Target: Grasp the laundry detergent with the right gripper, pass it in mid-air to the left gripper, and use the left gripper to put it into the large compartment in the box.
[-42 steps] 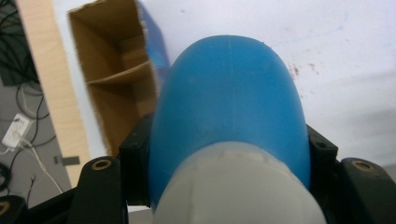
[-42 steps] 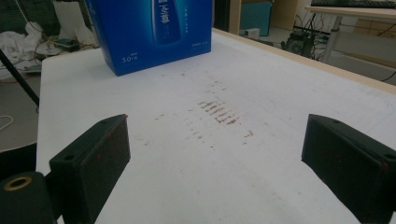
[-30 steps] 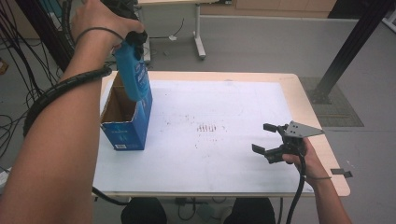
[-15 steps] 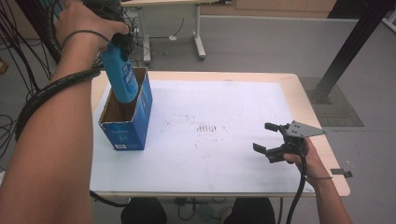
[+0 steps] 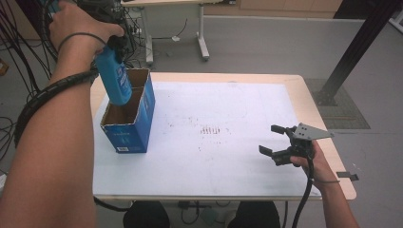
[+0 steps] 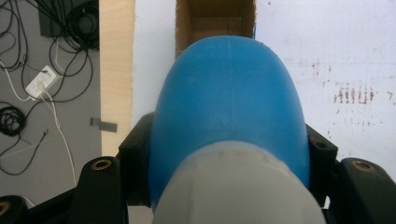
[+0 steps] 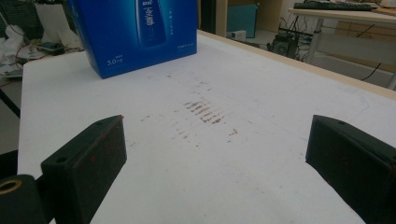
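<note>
A blue bottle (image 5: 114, 78) with a pale cap hangs base-down over the open top of a blue cardboard box (image 5: 128, 118) at the table's left. My left gripper (image 5: 114, 47) is shut on the bottle's upper part, high above the box. In the left gripper view the bottle (image 6: 229, 107) bulges between the two black jaws, and the brown inside of the box (image 6: 215, 18) lies beyond its base. My right gripper (image 5: 277, 141) stands open low over the table's right side, nothing between its jaws. Its view shows the box (image 7: 135, 32) across the table.
The white table top (image 5: 214, 156) carries brown smudges (image 5: 214, 129) near its middle. Its wooden rim (image 5: 344, 180) shows along the right edge. Cables (image 6: 28, 88) lie on the floor at the left, and a desk leg (image 5: 202, 28) stands behind the table.
My left gripper has lifted the blue bottle up and back, so more of it stands clear above the box. The right gripper has stayed put.
</note>
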Tool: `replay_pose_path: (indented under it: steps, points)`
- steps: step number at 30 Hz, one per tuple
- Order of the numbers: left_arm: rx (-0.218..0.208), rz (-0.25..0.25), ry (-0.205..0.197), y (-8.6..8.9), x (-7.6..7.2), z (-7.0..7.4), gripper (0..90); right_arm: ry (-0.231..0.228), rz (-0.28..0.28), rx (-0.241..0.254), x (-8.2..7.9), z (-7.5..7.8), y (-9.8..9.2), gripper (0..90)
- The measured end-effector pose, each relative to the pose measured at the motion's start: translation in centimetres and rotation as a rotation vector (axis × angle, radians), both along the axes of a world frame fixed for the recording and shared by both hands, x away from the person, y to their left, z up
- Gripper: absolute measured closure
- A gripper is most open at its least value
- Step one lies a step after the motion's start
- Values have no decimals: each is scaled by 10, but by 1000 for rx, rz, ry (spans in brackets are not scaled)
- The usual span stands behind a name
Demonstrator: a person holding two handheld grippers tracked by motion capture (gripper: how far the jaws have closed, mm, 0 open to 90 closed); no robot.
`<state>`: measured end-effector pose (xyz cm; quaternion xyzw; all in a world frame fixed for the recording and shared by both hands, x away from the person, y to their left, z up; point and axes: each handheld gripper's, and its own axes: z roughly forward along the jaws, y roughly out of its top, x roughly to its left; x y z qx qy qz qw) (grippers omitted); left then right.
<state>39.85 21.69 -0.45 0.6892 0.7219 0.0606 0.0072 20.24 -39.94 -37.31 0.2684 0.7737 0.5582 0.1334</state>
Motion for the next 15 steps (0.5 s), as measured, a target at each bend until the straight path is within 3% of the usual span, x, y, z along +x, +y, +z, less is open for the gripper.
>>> replay_pose_path:
  steps: [15]
  points:
    - [-9, -1, 6, 5, 2, -13, 377, 4, -1, 4, 0, -2, 2, 45]
